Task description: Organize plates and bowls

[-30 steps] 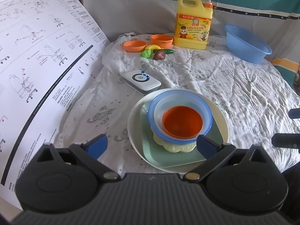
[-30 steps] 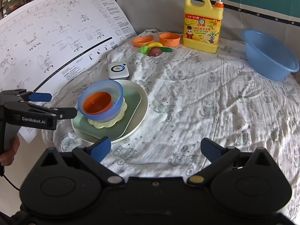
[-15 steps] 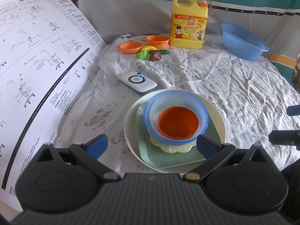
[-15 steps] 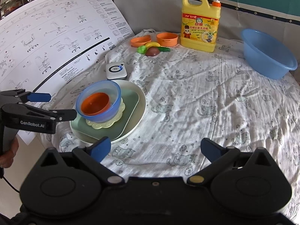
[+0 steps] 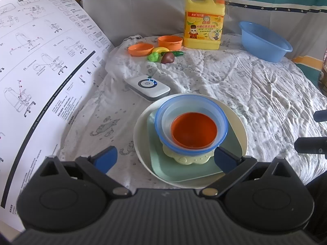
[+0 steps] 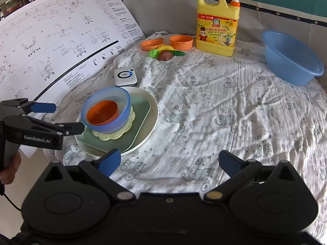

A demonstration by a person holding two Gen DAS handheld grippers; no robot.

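A table draped in cat-print cloth fills both views. Near its 8 o'clock edge the dishes are already nested largest-down, probably for stability: orange bowl inside blue bowl, over a scalloped plate, green square tray and cream plate. All mouths face up; no real long axis. Left tongs and right tongs are spread wide, nothing gripped.

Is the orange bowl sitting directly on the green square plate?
No, the orange bowl is nested inside the blue bowl, which rests on a pale scalloped dish above the green square plate.
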